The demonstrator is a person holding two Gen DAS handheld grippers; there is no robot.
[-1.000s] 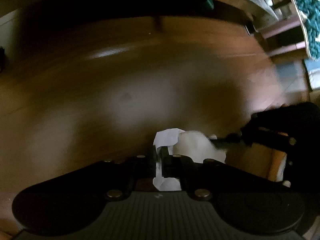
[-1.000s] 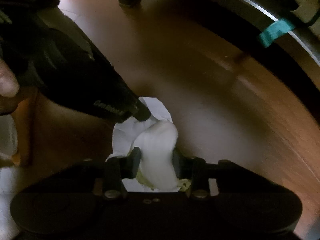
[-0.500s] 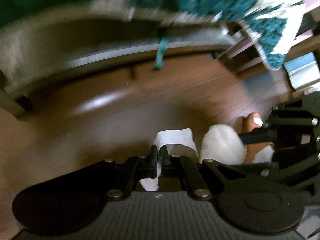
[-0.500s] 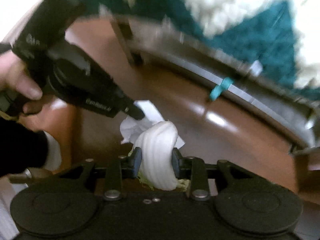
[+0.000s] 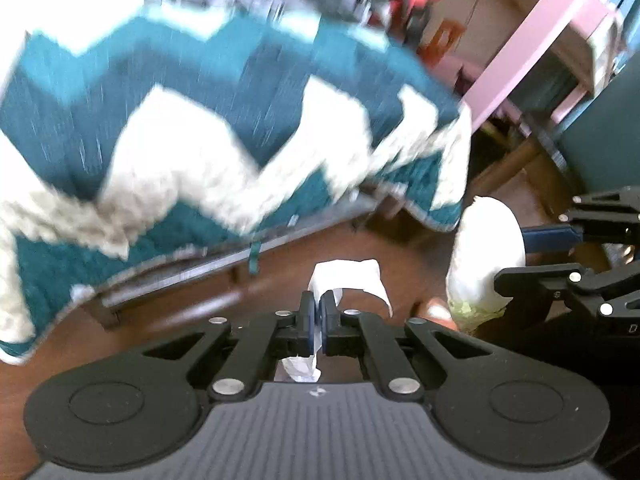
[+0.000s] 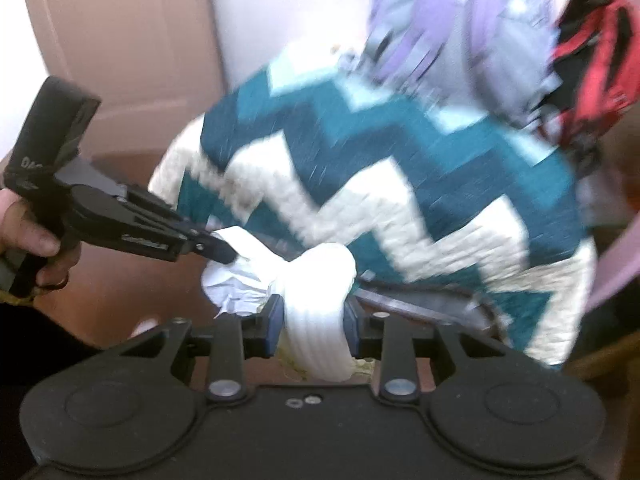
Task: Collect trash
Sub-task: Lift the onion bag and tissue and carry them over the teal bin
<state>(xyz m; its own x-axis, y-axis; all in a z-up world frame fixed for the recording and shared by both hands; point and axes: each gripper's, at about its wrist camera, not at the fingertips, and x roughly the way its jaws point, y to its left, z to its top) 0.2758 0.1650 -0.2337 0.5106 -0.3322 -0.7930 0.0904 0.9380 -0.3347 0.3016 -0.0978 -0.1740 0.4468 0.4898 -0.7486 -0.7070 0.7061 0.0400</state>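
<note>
Two grippers loaded: left gripper (image 5: 318, 312) pinches crumpled paper (image 5: 348, 276); right gripper (image 6: 313, 318) clamps white wad (image 6: 320, 300).

This is a bedroom in a home. A bed with a grey frame (image 5: 224, 268) stands on a brown wooden floor (image 5: 168, 320), covered by a teal and cream zigzag blanket (image 5: 208, 128). Clothes (image 6: 480, 20) lie piled at its far side. Pink shelves (image 5: 532, 44) stand far right, and a panelled door (image 6: 120, 32) is at far left.
</note>
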